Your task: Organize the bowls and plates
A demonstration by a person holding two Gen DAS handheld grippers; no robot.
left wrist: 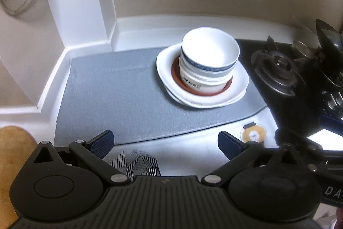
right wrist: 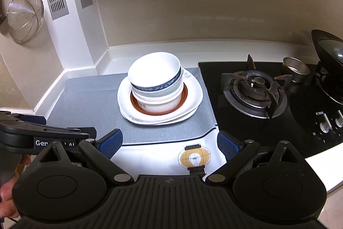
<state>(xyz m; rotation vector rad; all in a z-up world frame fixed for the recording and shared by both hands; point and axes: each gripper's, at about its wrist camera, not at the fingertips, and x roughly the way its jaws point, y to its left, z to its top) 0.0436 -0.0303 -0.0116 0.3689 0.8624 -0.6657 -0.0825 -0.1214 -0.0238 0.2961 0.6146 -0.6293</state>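
A stack of white bowls [left wrist: 209, 59] stands on a small brown plate [left wrist: 178, 78], which lies on stacked white plates [left wrist: 240, 83] on the grey mat [left wrist: 111, 96]. The top bowl [right wrist: 156, 72] has a blue band and sits tilted. The stack also shows in the right wrist view on the white plates [right wrist: 196, 93] and the mat [right wrist: 85, 104]. My left gripper [left wrist: 165, 143] is open and empty, held back over the counter's front. My right gripper [right wrist: 169, 143] is open and empty, also near the front edge, to the right of the left one.
A black gas hob [right wrist: 255, 89] with a burner lies right of the mat, with a small metal cup [right wrist: 295, 70] and a dark wok [right wrist: 330, 57] behind. A wire strainer [right wrist: 24, 14] hangs on the left wall. A round sticker [right wrist: 194, 157] marks the white counter.
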